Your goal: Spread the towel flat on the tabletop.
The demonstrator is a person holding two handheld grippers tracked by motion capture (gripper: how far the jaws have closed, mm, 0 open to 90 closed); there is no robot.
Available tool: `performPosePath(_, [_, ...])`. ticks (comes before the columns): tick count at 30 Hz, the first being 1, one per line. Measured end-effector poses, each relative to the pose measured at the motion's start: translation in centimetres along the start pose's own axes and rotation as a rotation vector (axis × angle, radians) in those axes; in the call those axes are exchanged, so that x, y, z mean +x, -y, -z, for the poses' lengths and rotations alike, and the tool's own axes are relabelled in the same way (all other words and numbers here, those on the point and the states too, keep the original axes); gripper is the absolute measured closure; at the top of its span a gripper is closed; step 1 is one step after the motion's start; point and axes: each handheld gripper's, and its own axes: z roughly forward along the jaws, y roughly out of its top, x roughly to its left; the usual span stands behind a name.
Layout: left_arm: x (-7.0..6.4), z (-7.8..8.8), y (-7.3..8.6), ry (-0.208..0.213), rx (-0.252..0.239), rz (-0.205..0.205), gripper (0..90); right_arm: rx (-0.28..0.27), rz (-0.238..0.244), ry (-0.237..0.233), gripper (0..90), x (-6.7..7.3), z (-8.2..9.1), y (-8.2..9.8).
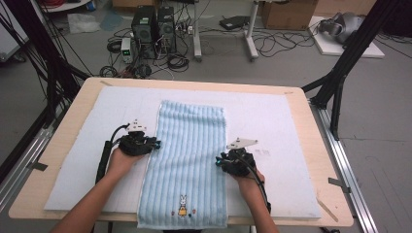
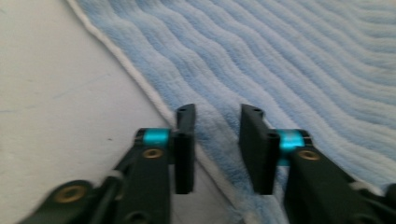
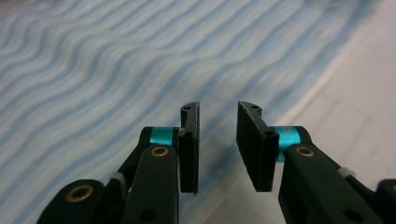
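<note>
A light blue striped towel (image 1: 187,165) lies flat along the middle of the bench (image 1: 311,126), on a white mat (image 1: 272,121) that covers most of the benchtop. Its long sides run from near to far, and its near end hangs slightly past the near edge of the mat. A small embroidered rabbit (image 1: 182,206) sits close to that near end.

The left gripper (image 1: 156,143) rests at the towel's left edge, about halfway along its length, held in the person's left hand (image 1: 121,159). In the left gripper view its jaws stand a little apart, straddling the towel's white hemmed edge (image 2: 154,100); the cloth lies under the gap and the pads do not press on it.

The right gripper (image 1: 219,161) sits at the towel's right edge, slightly nearer than the left one, in the right hand (image 1: 248,182). In the right gripper view its jaws are likewise spread by a narrow gap over the towel's border, with the bare mat to their right, and nothing is pinched between them.

Beyond the far side of the bench, cables and two dark computer towers (image 1: 154,26) stand on the floor.
</note>
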Motion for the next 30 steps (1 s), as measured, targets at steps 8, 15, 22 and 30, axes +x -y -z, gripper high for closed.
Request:
performPosePath(8, [0.1,-0.2,0.1,-0.055,-0.023,0.068,87.3,0.049,0.057,-0.017,80.9,0.7,0.5,0.7])
performPosePath(15, [-0.3,2.0,1.6,-0.011,-0.037,0.111,57.7,-0.044,-0.009,0.009,66.6,-0.1,1.8,0.9])
performPosePath(22, [-1.9,4.0,3.8,0.102,-0.039,0.118,63.0,-0.033,0.012,-0.039,66.7,0.6,2.4,1.5])
performPosePath(30, [-3.8,5.1,4.9,0.171,0.001,0.040,86.2,0.028,0.069,-0.085,79.6,1.8,1.4,2.0])
